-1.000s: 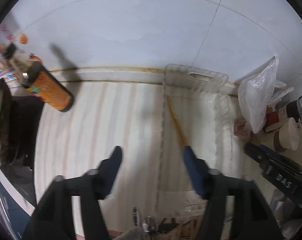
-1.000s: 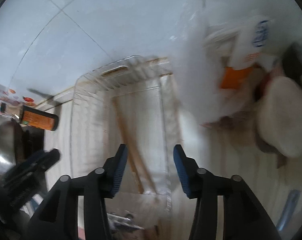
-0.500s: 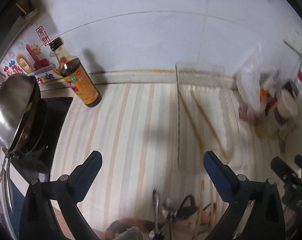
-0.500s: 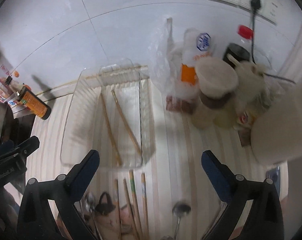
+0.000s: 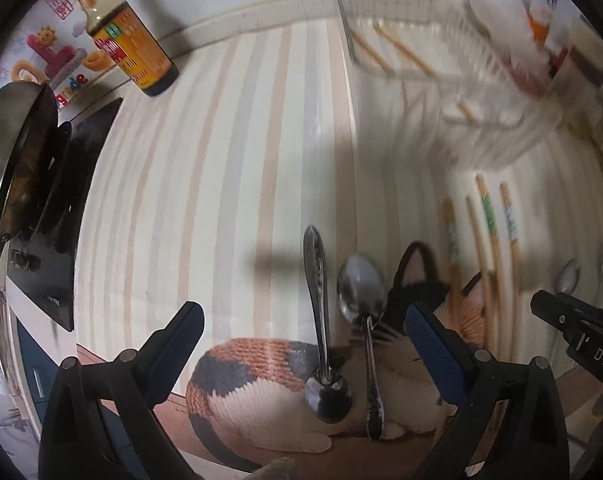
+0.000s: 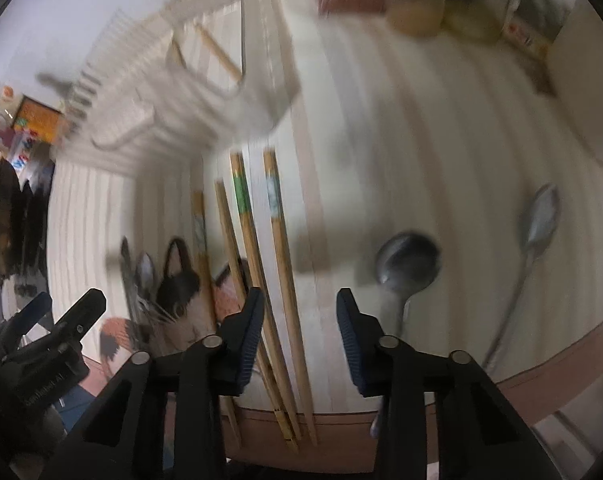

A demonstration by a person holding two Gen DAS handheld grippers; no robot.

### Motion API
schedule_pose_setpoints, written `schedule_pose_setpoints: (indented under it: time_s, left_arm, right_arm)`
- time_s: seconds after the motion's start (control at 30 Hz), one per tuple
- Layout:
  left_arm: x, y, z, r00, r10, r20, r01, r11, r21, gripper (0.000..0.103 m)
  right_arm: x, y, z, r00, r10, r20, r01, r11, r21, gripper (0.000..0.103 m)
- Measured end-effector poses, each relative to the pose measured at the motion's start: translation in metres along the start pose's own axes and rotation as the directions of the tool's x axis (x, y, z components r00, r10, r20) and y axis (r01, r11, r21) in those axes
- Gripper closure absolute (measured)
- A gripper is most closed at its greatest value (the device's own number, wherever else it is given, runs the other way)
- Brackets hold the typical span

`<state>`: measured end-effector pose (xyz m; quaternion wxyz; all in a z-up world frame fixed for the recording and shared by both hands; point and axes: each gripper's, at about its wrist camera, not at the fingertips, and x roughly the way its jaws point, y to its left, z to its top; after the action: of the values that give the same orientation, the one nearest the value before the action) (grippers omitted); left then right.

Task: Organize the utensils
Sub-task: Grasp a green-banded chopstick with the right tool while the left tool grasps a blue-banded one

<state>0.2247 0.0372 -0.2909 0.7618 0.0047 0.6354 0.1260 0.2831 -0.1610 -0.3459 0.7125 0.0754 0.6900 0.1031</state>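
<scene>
My left gripper point(image 5: 303, 320) is open wide, low over two metal spoons point(image 5: 320, 320) that lie side by side on a cat-shaped woven mat point(image 5: 257, 380); both spoons sit inside the gap, untouched. In the right wrist view my right gripper point(image 6: 299, 310) hangs over several wooden chopsticks point(image 6: 279, 240) at the counter's front edge. Its jaws are closing, one chopstick runs between them, and the pads are not on it. At the back a clear plastic tray point(image 5: 481, 120) holds two chopsticks point(image 5: 401, 54).
Two more spoons point(image 6: 407, 264) lie right of the chopsticks. A sauce bottle point(image 5: 129, 44) stands at the back left by a wok point(image 5: 17, 152) on a black stove point(image 5: 53, 220). Bags and jars point(image 6: 461, 8) crowd the back right corner.
Both grippers have drawn back from the tray and sunk toward the utensils at the counter's front. The left jaws widened. The right jaws opened wide, then narrowed.
</scene>
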Motion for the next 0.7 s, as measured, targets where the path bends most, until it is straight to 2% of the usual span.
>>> schedule_pose_setpoints:
  time_s: [0.07,0.13,0.17,0.27,0.33,0.43,0.5,0.53,0.57,0.6,0.67,0.7]
  left_arm:
    - [0.007,-0.004,-0.003,1.000,-0.002,-0.015,0.002,1.000,0.005,0.000]
    - [0.009,-0.006,-0.005,1.000,-0.004,-0.022,0.004,1.000,0.012,0.001]
    - [0.010,-0.008,-0.006,1.000,-0.010,-0.026,0.010,1.000,0.015,0.001]
    - [0.011,-0.018,-0.010,0.997,-0.058,-0.043,0.059,0.998,0.021,0.002]
    - [0.012,-0.030,-0.012,0.991,-0.117,-0.061,0.119,0.992,0.034,0.007]
    - [0.016,-0.051,-0.014,0.982,-0.170,-0.088,0.176,0.982,0.066,0.019]
    - [0.023,-0.065,-0.015,0.975,-0.191,-0.113,0.201,0.976,0.085,0.032]
    - [0.025,-0.070,-0.016,0.973,-0.194,-0.122,0.206,0.974,0.095,0.036]
    - [0.027,-0.076,-0.016,0.972,-0.195,-0.131,0.210,0.972,0.105,0.045]
    - [0.030,-0.082,-0.017,0.972,-0.189,-0.140,0.206,0.971,0.121,0.060]
    - [0.030,-0.087,-0.019,0.976,-0.177,-0.129,0.194,0.971,0.138,0.073]
    - [0.030,-0.088,-0.020,0.975,-0.183,-0.126,0.201,0.969,0.142,0.084]
  right_arm:
    - [0.010,0.003,-0.002,1.000,-0.011,-0.018,0.011,1.000,-0.018,0.071]
    - [0.019,0.006,-0.007,0.999,-0.028,-0.038,0.026,0.999,-0.043,0.079]
    - [0.017,0.008,-0.008,0.998,-0.057,-0.022,0.056,0.996,-0.068,0.086]
    - [0.012,0.000,-0.008,0.997,-0.071,-0.036,0.069,0.996,-0.054,0.097]
    - [0.004,-0.012,-0.008,0.994,-0.105,-0.033,0.104,0.994,-0.036,0.097]
    - [-0.005,-0.030,-0.009,0.992,-0.121,-0.044,0.121,0.993,-0.008,0.097]
    - [-0.010,-0.039,-0.009,0.992,-0.119,-0.050,0.119,0.993,0.004,0.097]
    - [-0.013,-0.044,-0.009,0.991,-0.124,-0.052,0.125,0.992,0.009,0.097]
    - [-0.016,-0.047,-0.010,0.990,-0.129,-0.052,0.130,0.991,0.014,0.097]
    - [-0.018,-0.051,-0.010,0.991,-0.124,-0.054,0.125,0.992,0.018,0.097]
    - [-0.021,-0.056,-0.011,0.991,-0.119,-0.059,0.120,0.992,0.025,0.097]
    - [-0.022,-0.058,-0.012,0.991,-0.118,-0.064,0.120,0.993,0.024,0.097]
